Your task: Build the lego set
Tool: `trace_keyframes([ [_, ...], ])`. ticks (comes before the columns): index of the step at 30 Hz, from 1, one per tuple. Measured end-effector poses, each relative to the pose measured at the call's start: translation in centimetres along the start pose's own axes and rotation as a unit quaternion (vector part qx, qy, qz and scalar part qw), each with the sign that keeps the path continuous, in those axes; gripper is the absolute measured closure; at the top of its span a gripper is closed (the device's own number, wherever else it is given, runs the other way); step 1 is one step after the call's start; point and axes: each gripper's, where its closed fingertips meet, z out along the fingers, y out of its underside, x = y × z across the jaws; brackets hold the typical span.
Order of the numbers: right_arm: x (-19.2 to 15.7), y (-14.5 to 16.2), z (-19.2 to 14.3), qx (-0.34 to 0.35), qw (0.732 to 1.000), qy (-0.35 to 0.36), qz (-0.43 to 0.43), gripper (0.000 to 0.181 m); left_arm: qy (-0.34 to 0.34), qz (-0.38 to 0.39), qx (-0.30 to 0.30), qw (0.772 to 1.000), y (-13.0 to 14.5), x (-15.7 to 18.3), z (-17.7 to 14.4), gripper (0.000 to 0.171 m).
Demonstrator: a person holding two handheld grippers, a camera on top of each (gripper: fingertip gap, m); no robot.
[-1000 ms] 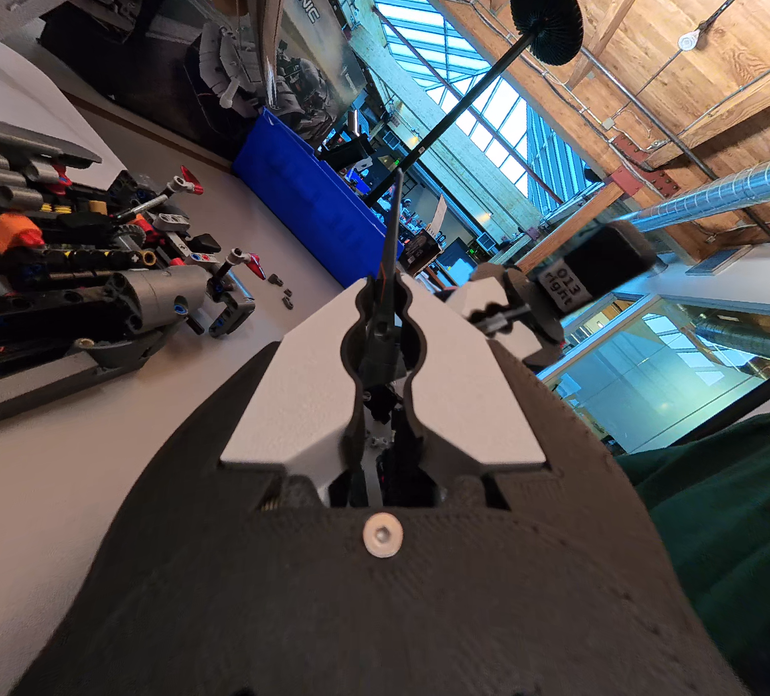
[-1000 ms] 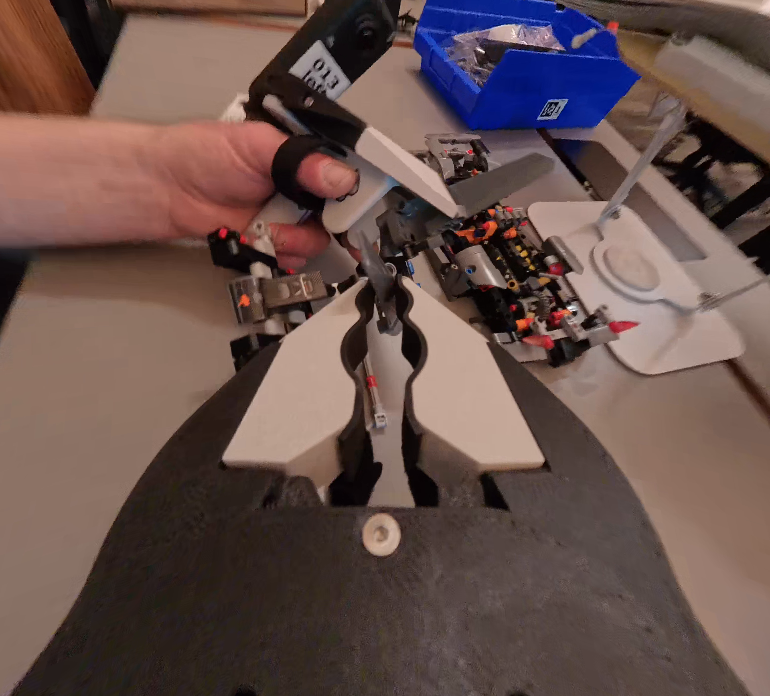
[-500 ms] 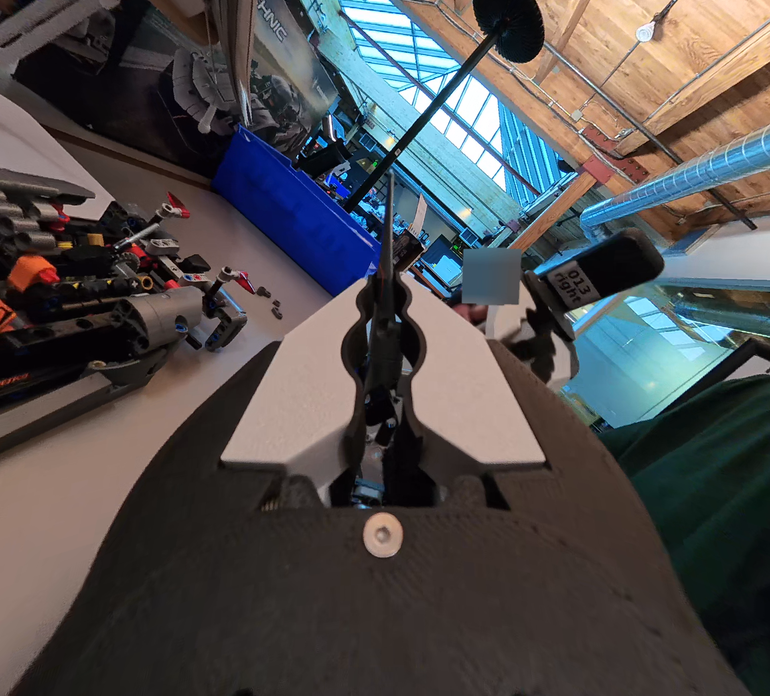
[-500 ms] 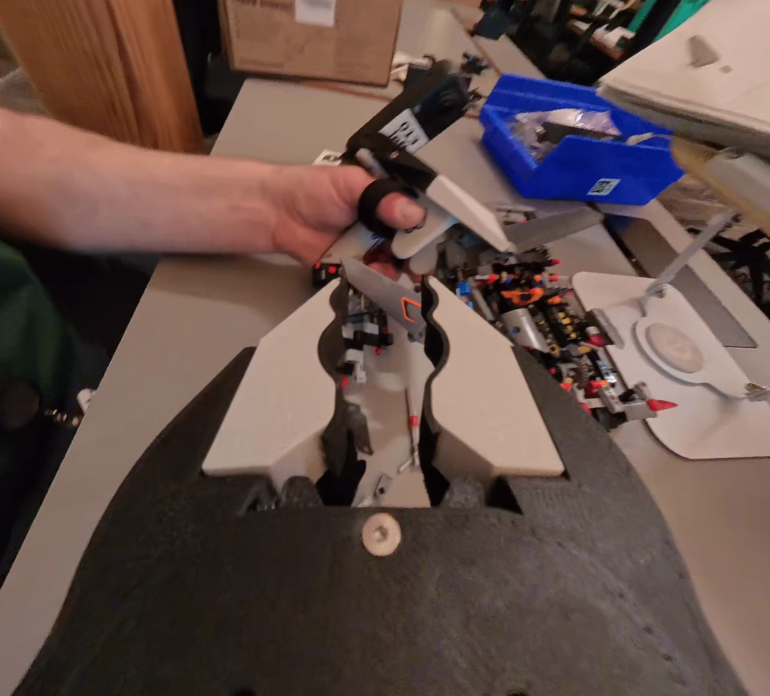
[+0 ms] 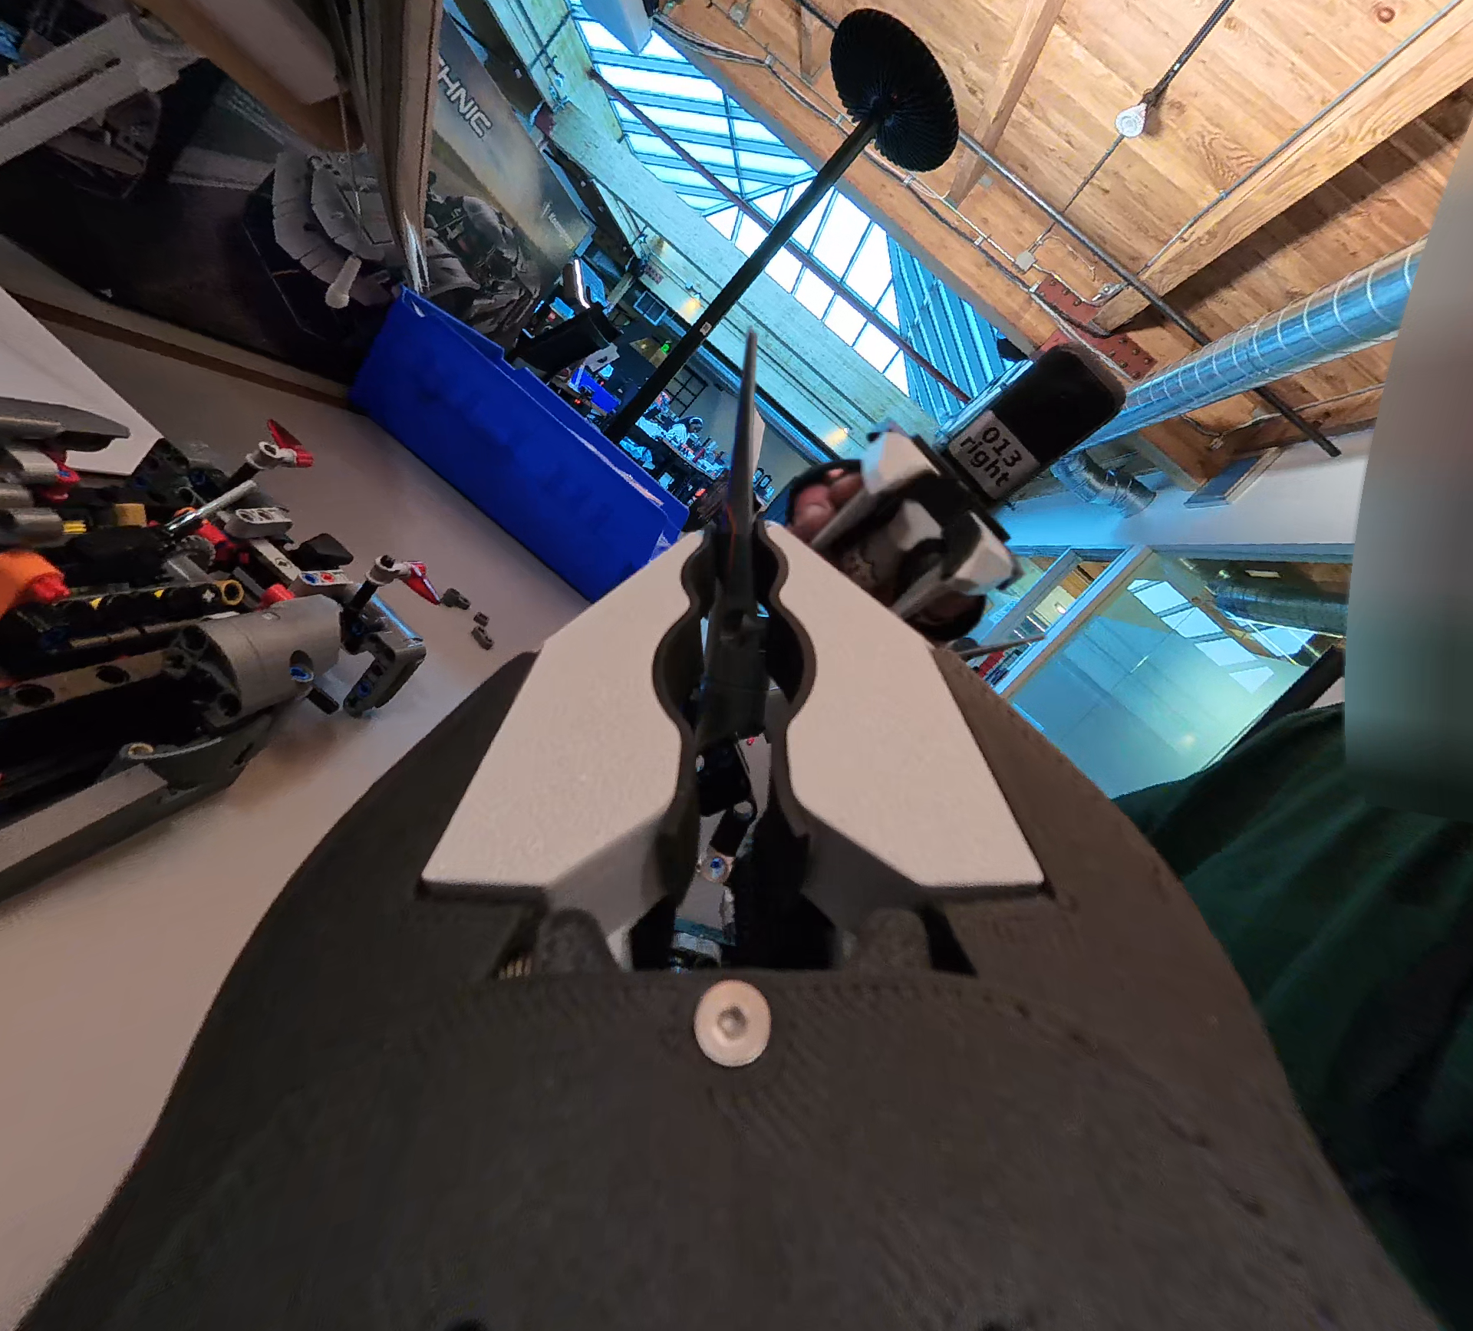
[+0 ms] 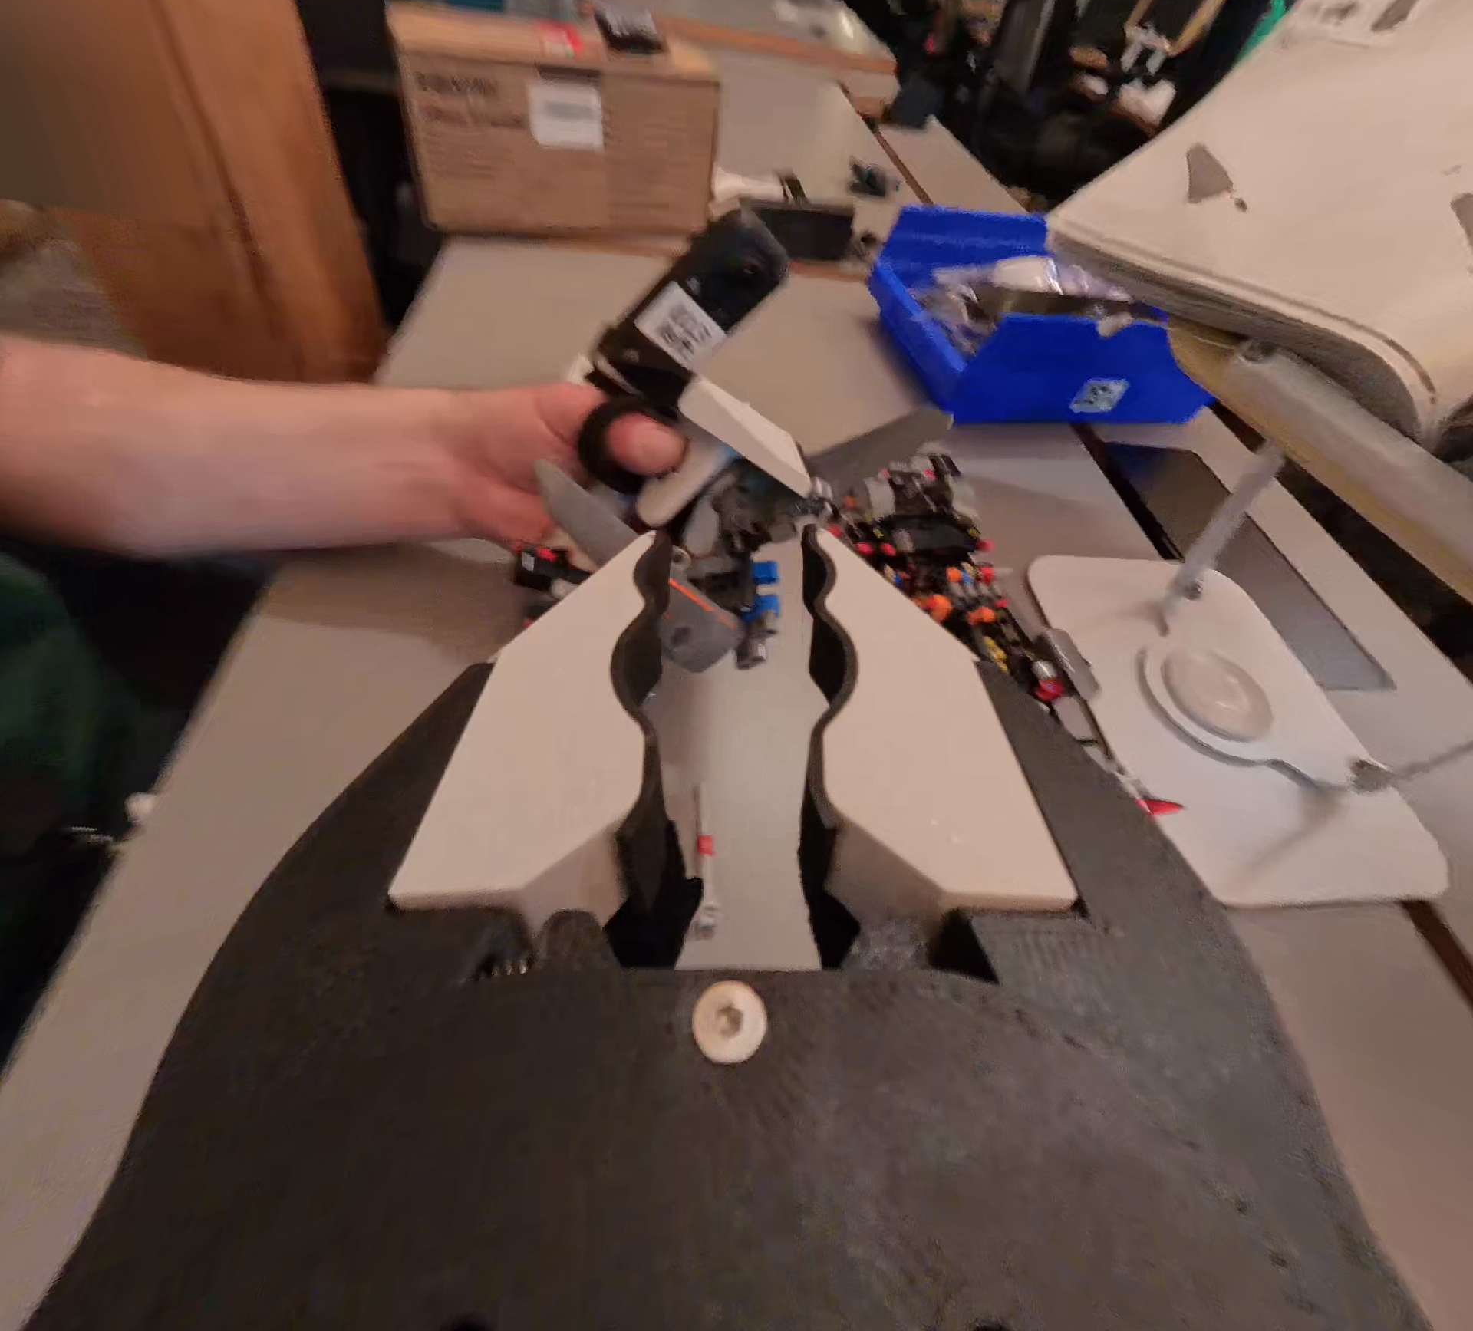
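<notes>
My left gripper (image 5: 733, 555) is shut on a dark grey lego sub-assembly (image 5: 735, 663). Its thin wing panel sticks out past the fingertips, and the piece is lifted off the table. In the right wrist view a hand holds this left gripper (image 6: 765, 488) with the grey, orange-striped sub-assembly (image 6: 701, 623) hanging from it. My right gripper (image 6: 733, 545) is open and empty, with its tips just in front of that piece; it also shows in the left wrist view (image 5: 917, 535). The main lego model (image 5: 143, 631) lies on the table, also seen in the right wrist view (image 6: 925, 559).
A blue parts bin (image 6: 1036, 368) stands behind the model. A white stand base (image 6: 1243, 751) lies at the right, with an open instruction booklet (image 6: 1315, 177) above it. A cardboard box (image 6: 550, 129) is at the back. A loose thin axle (image 6: 703, 854) lies on the table under my right gripper. The grippers' ends are close to 7 centimeters from one another. The white stand base (image 6: 1243, 751) is about 35 centimeters from both grippers' fingertips.
My right gripper has opened wide and drawn back from the grey sub-assembly it was closed around. My left gripper still grips the piece and has shifted slightly.
</notes>
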Motion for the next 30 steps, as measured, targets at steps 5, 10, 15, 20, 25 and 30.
trace_keyframes([
  [5,1.6,3.5,4.1,-0.123,0.985,0.076,-0.095,0.148,0.009,0.007,-0.008,1.000,0.1,0.5,0.6,0.166],
  [10,1.5,3.9,5.4,-0.128,0.986,0.061,-0.089,0.148,0.000,0.010,-0.021,1.000,0.5,0.4,0.9,0.166],
  [15,1.5,4.3,5.7,-0.133,0.983,0.080,-0.103,0.159,-0.001,-0.001,-0.013,1.000,0.4,0.0,0.9,0.166],
  [20,1.6,4.3,5.9,-0.139,0.977,0.101,-0.124,0.159,0.000,-0.010,-0.012,1.000,0.4,-0.1,0.7,0.165],
  [25,1.3,3.9,6.3,-0.131,0.977,0.117,-0.121,0.160,0.006,-0.013,-0.008,1.000,0.2,0.2,0.2,0.165],
  [30,1.1,3.5,6.3,-0.114,0.980,0.128,-0.103,0.168,0.005,0.006,-0.023,1.000,0.5,0.6,-0.2,0.165],
])
